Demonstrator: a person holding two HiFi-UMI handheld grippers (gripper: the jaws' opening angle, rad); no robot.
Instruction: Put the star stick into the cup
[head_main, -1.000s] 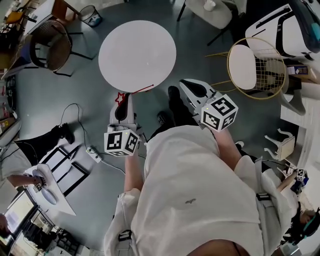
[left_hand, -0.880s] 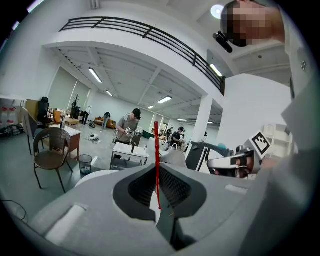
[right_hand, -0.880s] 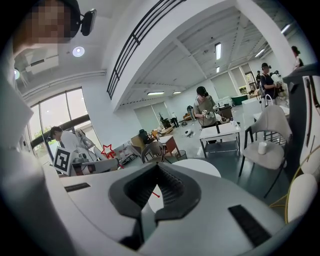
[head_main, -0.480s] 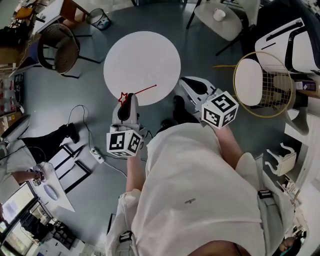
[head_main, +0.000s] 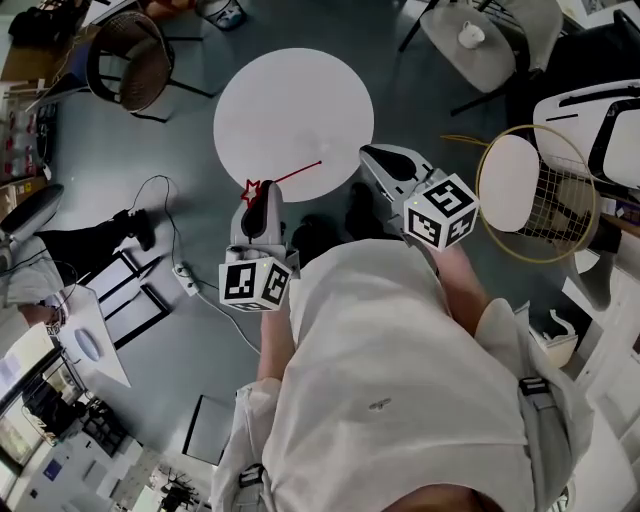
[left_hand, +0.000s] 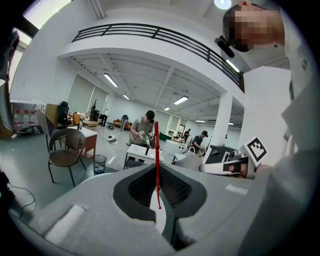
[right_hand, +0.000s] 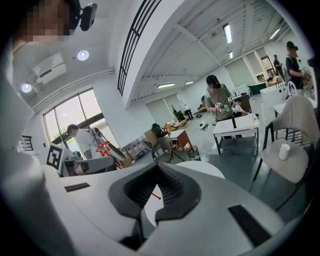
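Left gripper (head_main: 262, 196) clamped on star stick (head_main: 296, 174), shaft over round table (head_main: 290, 90); right gripper (head_main: 372, 152) closed, empty; cup (head_main: 468, 35) well apart, so carry steadily and lower the plain end first.

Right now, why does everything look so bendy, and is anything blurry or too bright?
Head view: the wide lens curves everything around the round white table; light is even, shadows soft. Left gripper view: corners go black, the railing bends, the star stick looks sharp. Right gripper view: the window glares pale.
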